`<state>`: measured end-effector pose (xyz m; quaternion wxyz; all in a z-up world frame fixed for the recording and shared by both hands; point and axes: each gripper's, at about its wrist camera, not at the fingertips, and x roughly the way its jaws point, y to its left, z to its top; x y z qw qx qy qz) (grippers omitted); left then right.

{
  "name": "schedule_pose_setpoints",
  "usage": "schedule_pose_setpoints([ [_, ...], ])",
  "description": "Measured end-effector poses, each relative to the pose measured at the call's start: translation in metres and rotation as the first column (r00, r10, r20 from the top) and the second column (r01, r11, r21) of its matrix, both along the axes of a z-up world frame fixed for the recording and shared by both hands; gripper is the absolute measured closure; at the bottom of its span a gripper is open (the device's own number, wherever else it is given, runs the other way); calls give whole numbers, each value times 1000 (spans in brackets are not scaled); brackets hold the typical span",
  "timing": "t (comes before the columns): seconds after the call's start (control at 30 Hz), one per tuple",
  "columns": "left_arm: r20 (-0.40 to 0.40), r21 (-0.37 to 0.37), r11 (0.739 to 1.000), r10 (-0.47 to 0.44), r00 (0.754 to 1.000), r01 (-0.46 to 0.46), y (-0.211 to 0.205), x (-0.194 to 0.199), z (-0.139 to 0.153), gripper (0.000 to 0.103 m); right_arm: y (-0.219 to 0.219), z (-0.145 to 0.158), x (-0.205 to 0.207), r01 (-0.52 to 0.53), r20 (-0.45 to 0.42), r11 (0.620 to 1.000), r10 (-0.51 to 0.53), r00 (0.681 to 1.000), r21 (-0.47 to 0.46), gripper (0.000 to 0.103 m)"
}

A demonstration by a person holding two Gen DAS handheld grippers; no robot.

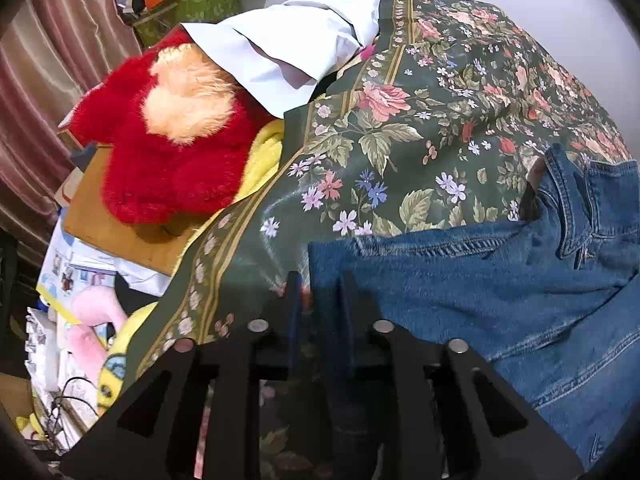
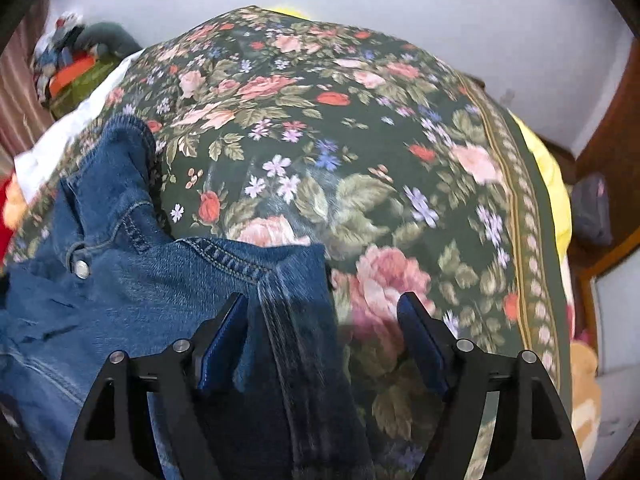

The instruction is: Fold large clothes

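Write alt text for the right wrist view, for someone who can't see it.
The right tongs stand wide open over the corner of a blue denim jacket, whose edge lies between the fingers without being pinched. The jacket lies on a dark green floral bedspread, with a white wall behind.

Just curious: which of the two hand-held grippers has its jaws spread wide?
The right hand-held gripper, over the denim garment; the left one is nearly closed.

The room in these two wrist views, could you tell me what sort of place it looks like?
Probably a bedroom: a floral bedspread with a denim garment on it, a white pillow, and a red plush toy beside a curtain.
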<state>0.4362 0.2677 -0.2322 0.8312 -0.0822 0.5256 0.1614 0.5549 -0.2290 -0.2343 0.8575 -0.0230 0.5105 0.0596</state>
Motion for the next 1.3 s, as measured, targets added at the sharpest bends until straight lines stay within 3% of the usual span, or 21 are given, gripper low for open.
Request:
schedule_pose_setpoints([
  [0.1, 2, 4, 1000, -2, 1000, 2, -4, -8, 12, 76, -7, 17, -11, 4, -4, 1000, -4, 1000, 20, 28],
  [0.3, 93, -2, 998, -54, 994, 55, -26, -32, 60, 76, -10, 66, -56, -14, 63, 999, 12, 998, 36, 28],
  [0.53, 215, 54, 987, -158, 964, 150, -62, -81, 124, 75, 4, 135, -131, -100, 187, 994, 92, 978, 33, 28],
  [0.63, 267, 76, 977, -211, 940, 197, -75, -114, 144, 62, 4, 160, -169, -149, 223, 988, 134, 966, 52, 27],
  [0.7, 293, 93, 971, -237, 926, 220, -80, -137, 154, 46, 4, 169, -190, -167, 228, 984, 148, 962, 66, 27],
  [0.77, 312, 111, 966, -256, 915, 232, -83, -161, 160, 40, 2, 177, -211, -180, 224, 980, 157, 962, 82, 23],
  [0.9, 300, 111, 970, -242, 923, 218, -79, -202, 158, 28, -3, 182, -249, -187, 214, 976, 161, 963, 110, 11],
  [1.0, 282, 99, 978, -205, 937, 184, -71, -229, 146, 18, -6, 176, -272, -192, 190, 974, 168, 967, 118, 9],
  [1.17, 201, -67, 994, -77, 977, 92, -43, -264, 99, 17, -10, 145, -296, -179, 84, 972, 167, 982, 154, 9],
  [1.3, 101, -199, 980, 7, 995, 14, -31, -284, 48, 17, -12, 108, -304, -149, -36, 971, 158, 987, 188, 9],
])
